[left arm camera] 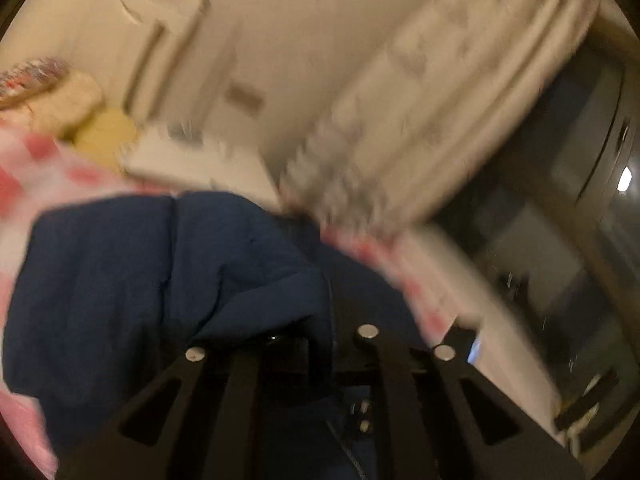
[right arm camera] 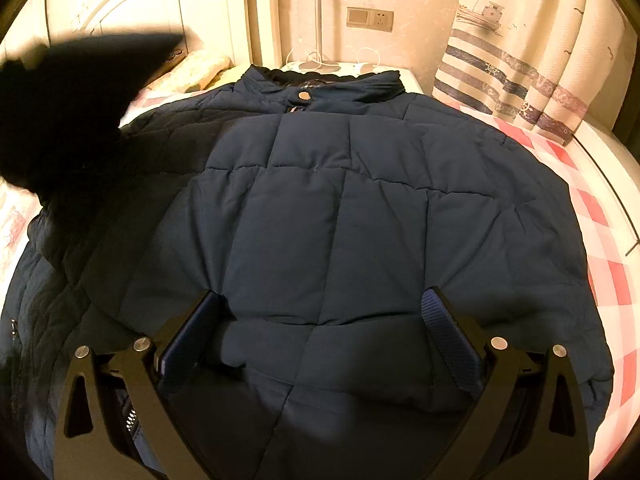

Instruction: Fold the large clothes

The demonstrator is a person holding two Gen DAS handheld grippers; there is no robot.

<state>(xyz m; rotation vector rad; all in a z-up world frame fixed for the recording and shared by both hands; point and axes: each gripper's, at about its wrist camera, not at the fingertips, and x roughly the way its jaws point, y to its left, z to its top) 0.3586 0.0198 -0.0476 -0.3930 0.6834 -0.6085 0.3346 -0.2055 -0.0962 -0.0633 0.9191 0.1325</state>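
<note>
1. A navy quilted jacket (right arm camera: pixel 340 208) lies spread flat on a bed (right arm camera: pixel 600 216) with a pink-and-white checked sheet. Its collar (right arm camera: pixel 320 80) points toward the headboard (right arm camera: pixel 160 8) and is fastened with one round snap.
2. To the right of the jacket a strip of bare checked sheet runs to the bed's edge. Left of the jacket only a narrow band of sheet shows.
3. Beyond the collar stands a white bedside stand (right arm camera: pixel 344 67) with white cables on it. Left of it, near the headboard, lies a cream pillow (right arm camera: pixel 200 66).
4. On the wall above the collar sits a switch-and-socket plate (right arm camera: pixel 370 19). To the right of the jacket hangs a curtain (right arm camera: pixel 520 48) printed with a boat, stripes and ship's wheels. No readable writing or brand shows anywhere.
5. The right hand-held gripper (right arm camera: pixel 320 336) stands over the jacket's lower part, released, its jaws wide apart. The blue-padded fingers (right arm camera: pixel 452 344) sit either side of a quilted panel and press on nothing.
6. The left hand-held gripper (left arm camera: pixel 296 344) is clenched on a fold of the jacket's navy cloth (left arm camera: pixel 256 296), which drapes up into its tips. Its view is smeared with motion blur.
7. In the right wrist view a dark, blurred flap of the jacket (right arm camera: pixel 72 112) stands raised at the jacket's left side, in front of the headboard.
</note>
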